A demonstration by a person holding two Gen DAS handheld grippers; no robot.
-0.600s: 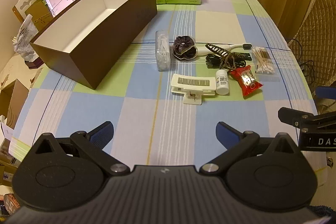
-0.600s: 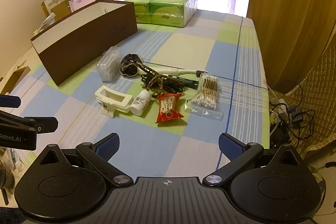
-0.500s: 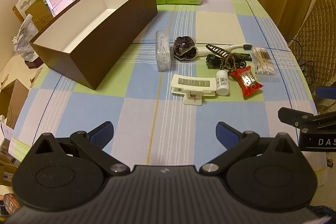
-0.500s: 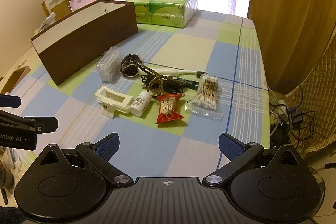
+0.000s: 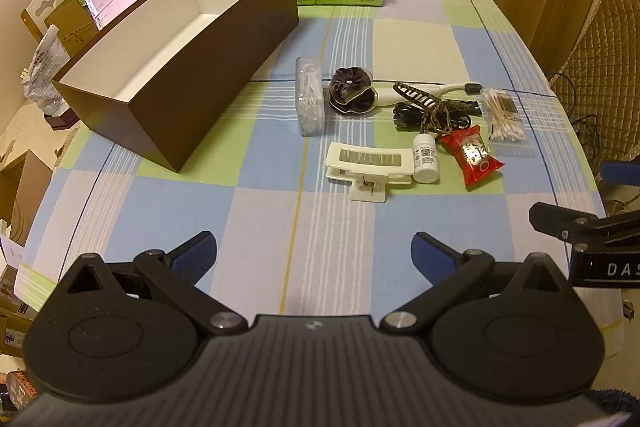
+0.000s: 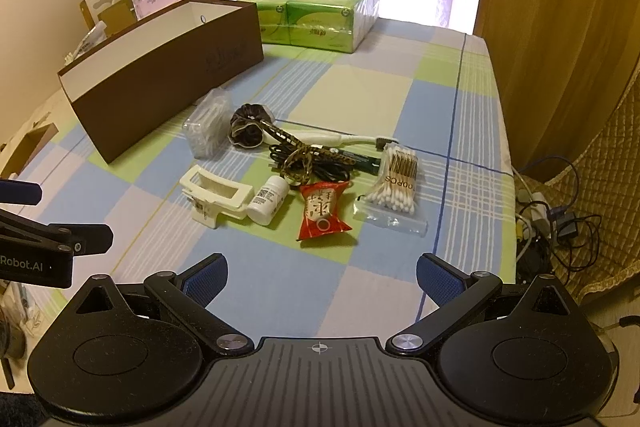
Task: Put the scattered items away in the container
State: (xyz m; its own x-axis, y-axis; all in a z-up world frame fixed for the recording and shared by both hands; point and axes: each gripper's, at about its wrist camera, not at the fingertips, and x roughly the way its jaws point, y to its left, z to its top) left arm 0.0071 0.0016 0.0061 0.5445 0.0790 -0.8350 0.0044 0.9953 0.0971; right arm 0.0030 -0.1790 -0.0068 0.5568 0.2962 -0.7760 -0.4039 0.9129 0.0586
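Long brown box (image 5: 172,95), white inside, nothing in it, on the checked worktop (image 5: 256,211). Right of the box, scattered close together: cream hair clip (image 5: 368,163), white bottle (image 5: 425,158), red snack packet (image 5: 472,155), dark scrunchie (image 5: 352,95), cotton swabs (image 5: 503,117). Left gripper (image 5: 312,251) and right gripper (image 6: 320,271) both spread wide, holding nothing, near the worktop's front edge.

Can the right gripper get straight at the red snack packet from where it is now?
Probably yes. The right gripper is open and empty, and only bare tablecloth lies between it and the red snack packet, nearest of the pile.
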